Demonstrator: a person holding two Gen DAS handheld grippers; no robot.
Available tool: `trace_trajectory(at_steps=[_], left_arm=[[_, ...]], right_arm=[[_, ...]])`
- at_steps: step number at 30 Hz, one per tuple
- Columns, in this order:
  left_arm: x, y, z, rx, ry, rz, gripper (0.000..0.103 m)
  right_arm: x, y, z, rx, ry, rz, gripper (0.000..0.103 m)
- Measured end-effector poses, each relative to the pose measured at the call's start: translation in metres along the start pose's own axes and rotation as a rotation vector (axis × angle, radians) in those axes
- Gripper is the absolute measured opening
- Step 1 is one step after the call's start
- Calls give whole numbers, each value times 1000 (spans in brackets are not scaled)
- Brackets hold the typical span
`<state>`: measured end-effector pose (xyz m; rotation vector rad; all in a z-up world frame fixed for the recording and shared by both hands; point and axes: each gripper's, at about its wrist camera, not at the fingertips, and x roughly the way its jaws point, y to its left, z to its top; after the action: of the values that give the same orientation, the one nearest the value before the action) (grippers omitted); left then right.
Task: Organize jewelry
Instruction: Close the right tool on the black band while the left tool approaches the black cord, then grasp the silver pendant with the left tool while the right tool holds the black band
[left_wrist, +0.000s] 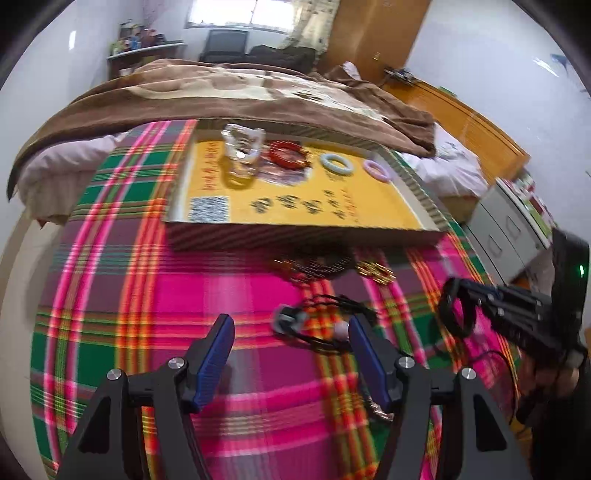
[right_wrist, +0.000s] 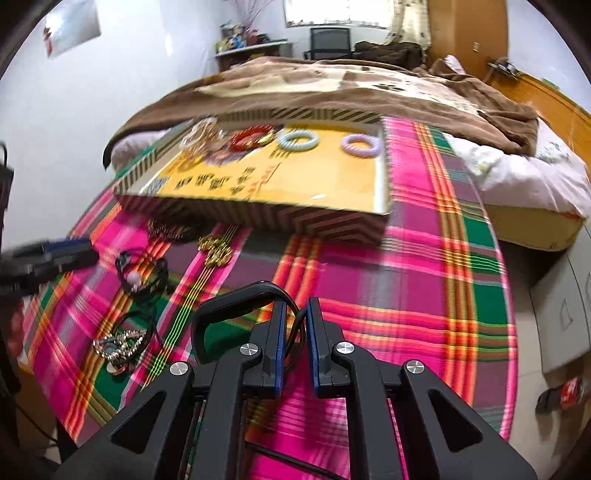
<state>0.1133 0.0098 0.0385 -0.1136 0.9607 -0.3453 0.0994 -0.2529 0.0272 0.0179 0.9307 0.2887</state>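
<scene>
My right gripper is shut on a black bangle, held above the plaid cloth; in the left wrist view the same black bangle hangs from its tips at the right. My left gripper stands open over a black cord necklace with a pale bead, gripping nothing. A shallow yellow-lined box lies beyond, holding a red bracelet, a pale blue bangle, a lilac bangle and a clear glass piece.
Gold jewelry and a dark beaded chain lie by the box's front wall. A silvery pendant on cords rests near the cloth's left edge. A brown blanket covers the bed behind. Grey drawers stand at the right.
</scene>
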Motion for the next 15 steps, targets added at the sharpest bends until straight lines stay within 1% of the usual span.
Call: trace_trajectory(at_steps=[3, 8, 9, 13, 14, 15], left_arm=[[-4, -17, -8, 54, 17, -45, 64], [-10, -43, -28, 144, 55, -86, 64], [-10, -48, -32, 161, 64, -88, 64], [-8, -62, -49, 215, 81, -52, 64], [-7, -63, -50, 215, 87, -49, 63], [-5, -64, -51, 212, 92, -48, 59]], right_arm=[[-12, -5, 1, 20, -32, 1, 10], [-27, -5, -5, 23, -61, 13, 10], [-30, -6, -7, 26, -65, 14, 10], [-38, -7, -14, 37, -76, 17, 10], [-38, -7, -15, 39, -75, 18, 10], [-39, -7, -16, 39, -75, 18, 10]])
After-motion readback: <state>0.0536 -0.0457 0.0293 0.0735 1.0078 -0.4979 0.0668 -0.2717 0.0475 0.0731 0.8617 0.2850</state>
